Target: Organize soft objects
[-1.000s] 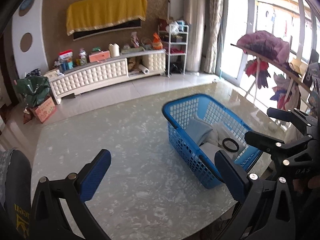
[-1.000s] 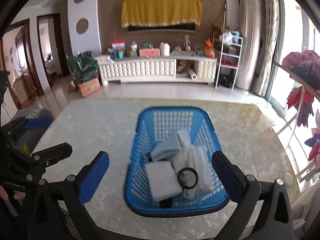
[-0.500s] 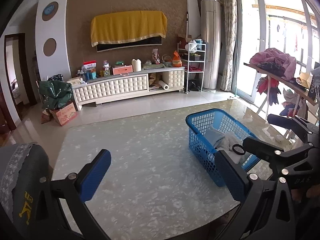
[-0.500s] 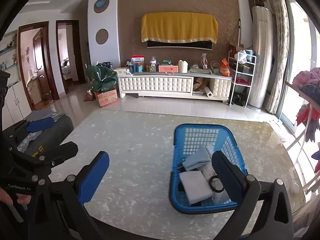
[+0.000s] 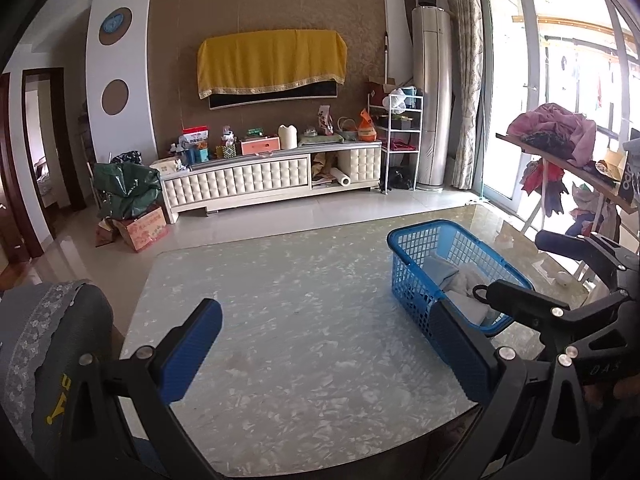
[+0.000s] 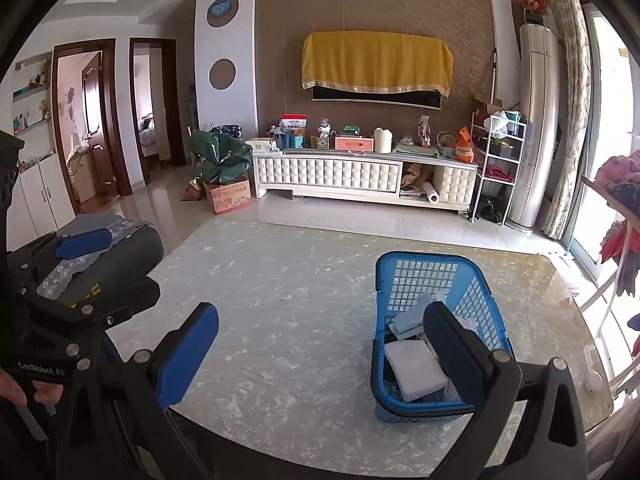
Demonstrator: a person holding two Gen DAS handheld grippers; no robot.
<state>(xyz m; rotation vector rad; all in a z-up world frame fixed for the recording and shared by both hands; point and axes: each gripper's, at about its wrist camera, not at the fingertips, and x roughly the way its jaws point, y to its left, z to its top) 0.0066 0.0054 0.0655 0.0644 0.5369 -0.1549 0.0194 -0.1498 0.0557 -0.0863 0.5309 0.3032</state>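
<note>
A blue plastic basket (image 5: 416,264) (image 6: 492,312) stands on the right part of the marble table (image 5: 300,320) (image 6: 280,312). Inside lie a folded white cloth (image 6: 416,364), a light blue cloth (image 6: 412,316) (image 5: 438,268) and other white fabric (image 5: 470,278). My left gripper (image 5: 326,352) is open above the table's near edge, left of the basket, with nothing between its fingers. My right gripper (image 6: 324,354) is open too and empty; its right finger (image 6: 456,340) overlaps the basket in the right wrist view. Each gripper shows in the other's view.
A dark chair back (image 5: 44,344) (image 6: 116,256) with a lace cover stands at the table's left edge. Beyond the table are tiled floor, a white TV cabinet (image 6: 360,176), a cardboard box (image 6: 228,196) and a rack with clothes (image 5: 560,140) on the right.
Both grippers have pulled back and tilted up from over the basket. The basket now sits farther off and to the right; more of the room shows.
</note>
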